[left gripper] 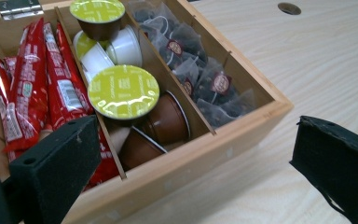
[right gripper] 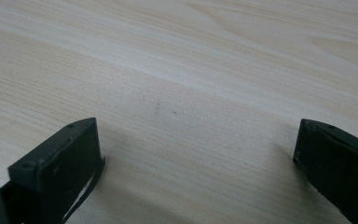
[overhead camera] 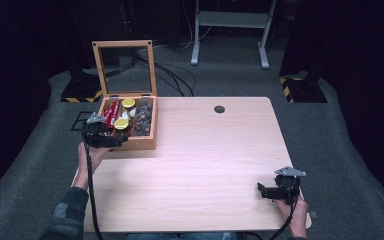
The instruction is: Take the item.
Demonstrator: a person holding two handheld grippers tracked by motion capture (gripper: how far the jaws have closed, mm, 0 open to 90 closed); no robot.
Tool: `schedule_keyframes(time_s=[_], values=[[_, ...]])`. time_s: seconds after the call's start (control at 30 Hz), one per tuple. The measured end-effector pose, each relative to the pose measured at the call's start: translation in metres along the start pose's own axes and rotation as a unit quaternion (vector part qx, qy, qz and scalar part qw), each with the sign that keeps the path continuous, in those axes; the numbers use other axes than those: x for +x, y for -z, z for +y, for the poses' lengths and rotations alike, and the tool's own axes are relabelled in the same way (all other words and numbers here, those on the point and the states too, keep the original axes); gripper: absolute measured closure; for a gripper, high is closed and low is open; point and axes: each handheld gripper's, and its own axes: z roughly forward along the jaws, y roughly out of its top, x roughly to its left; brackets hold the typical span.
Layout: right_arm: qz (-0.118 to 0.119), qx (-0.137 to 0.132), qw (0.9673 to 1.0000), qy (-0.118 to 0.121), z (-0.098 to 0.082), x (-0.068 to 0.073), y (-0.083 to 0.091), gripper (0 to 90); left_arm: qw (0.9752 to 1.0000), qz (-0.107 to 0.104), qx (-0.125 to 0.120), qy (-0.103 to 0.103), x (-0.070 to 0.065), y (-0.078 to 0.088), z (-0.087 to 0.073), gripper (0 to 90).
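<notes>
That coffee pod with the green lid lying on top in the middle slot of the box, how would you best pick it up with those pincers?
Grip the top coffee pod across its round lid rim, coming straight down from above with the open left gripper. Its lid faces up and it rides highest in the wooden box, with dividers close on both sides, so a sideways approach looks blocked.

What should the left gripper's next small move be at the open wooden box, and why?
Probably ease the left gripper forward and down over the green-lidded capsule in the middle compartment. Its jaws stand wide open and empty at the near wall of the wooden box, with that capsule lying on top, nearest and unobstructed. The right gripper rests open over bare table, far off.
</notes>
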Motion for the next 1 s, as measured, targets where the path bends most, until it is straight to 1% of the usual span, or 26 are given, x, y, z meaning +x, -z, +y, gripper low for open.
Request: schedule_keyframes(time_s=[0.1, 0.17, 0.23, 0.3, 0.37, 0.4, 0.47, 0.6, 0.63, 0.67, 0.77, 0.8, 0.87, 0.9, 0.93, 0.97, 1.0], values=[[0.000, 0.000, 1.0000, -0.001, 0.000, 0.000, 0.000, 0.0, 1.0000, -0.001, 0.003, 0.003, 0.004, -0.005, 0.006, 2.0], [0.000, 0.000, 1.0000, -0.001, 0.000, 0.000, 0.000, 0.0, 1.0000, 0.004, 0.001, 0.000, 0.005, -0.008, 0.010, 2.6], [0.000, 0.000, 1.0000, -0.001, 0.000, 0.000, 0.000, 0.0, 1.0000, 0.001, 0.005, 0.006, 0.008, -0.010, 0.014, 2.7], [0.000, 0.000, 1.0000, -0.001, 0.000, 0.000, 0.000, 0.0, 1.0000, 0.003, 0.002, 0.008, 0.009, -0.013, 0.018, 2.7], [0.000, 0.000, 1.0000, 0.000, 0.000, 0.000, 0.000, 0.0, 0.9999, 0.011, 0.000, 0.001, 0.010, -0.016, 0.020, 2.9], [0.000, 0.000, 1.0000, 0.000, 0.000, 0.000, 0.000, 0.0, 1.0000, 0.005, 0.005, 0.003, 0.012, -0.018, 0.021, 2.6], [0.000, 0.000, 1.0000, 0.000, 0.000, 0.000, 0.000, 0.0, 1.0000, 0.003, 0.008, 0.006, 0.013, -0.022, 0.023, 2.0], [0.000, 0.000, 1.0000, 0.000, 0.000, 0.000, 0.000, 0.0, 0.9999, 0.008, 0.012, 0.004, 0.016, -0.028, 0.027, 2.5], [0.000, 0.000, 1.0000, 0.000, 0.000, 0.000, 0.000, 0.0, 0.9998, 0.013, 0.013, 0.001, 0.016, -0.030, 0.028, 3.5], [0.000, 0.000, 1.0000, 0.000, 0.000, 0.000, 0.000, 0.0, 0.9998, 0.013, 0.013, 0.001, 0.016, -0.030, 0.028, 4.6], [0.000, 0.000, 1.0000, 0.000, 0.000, 0.000, 0.000, 0.0, 0.9993, 0.025, 0.026, -0.003, 0.018, -0.039, 0.027, 5.7], [0.000, 0.000, 1.0000, 0.000, 0.000, 0.000, 0.000, 0.0, 0.9993, 0.025, 0.028, 0.001, 0.019, -0.042, 0.026, 6.0], [0.000, 0.000, 1.0000, 0.000, 0.000, 0.000, 0.000, 0.0, 0.9992, 0.027, 0.030, 0.000, 0.021, -0.045, 0.025, 6.3], [0.000, -0.001, 1.0000, 0.001, 0.000, 0.000, 0.000, 0.0, 0.9990, 0.028, 0.035, 0.002, 0.022, -0.048, 0.025, 6.3], [0.000, 0.001, 1.0000, 0.002, 0.000, 0.000, 0.000, 0.0, 0.9990, 0.030, 0.034, 0.004, 0.022, -0.050, 0.024, 6.7], [0.000, -0.001, 1.0000, 0.000, 0.000, 0.000, 0.000, 0.0, 0.9986, 0.031, 0.043, 0.001, 0.024, -0.053, 0.023, 7.9], [-0.001, 0.001, 1.0000, 0.001, 0.000, 0.000, 0.000, 0.0, 0.9986, 0.033, 0.042, 0.001, 0.025, -0.055, 0.022, 9.1]])
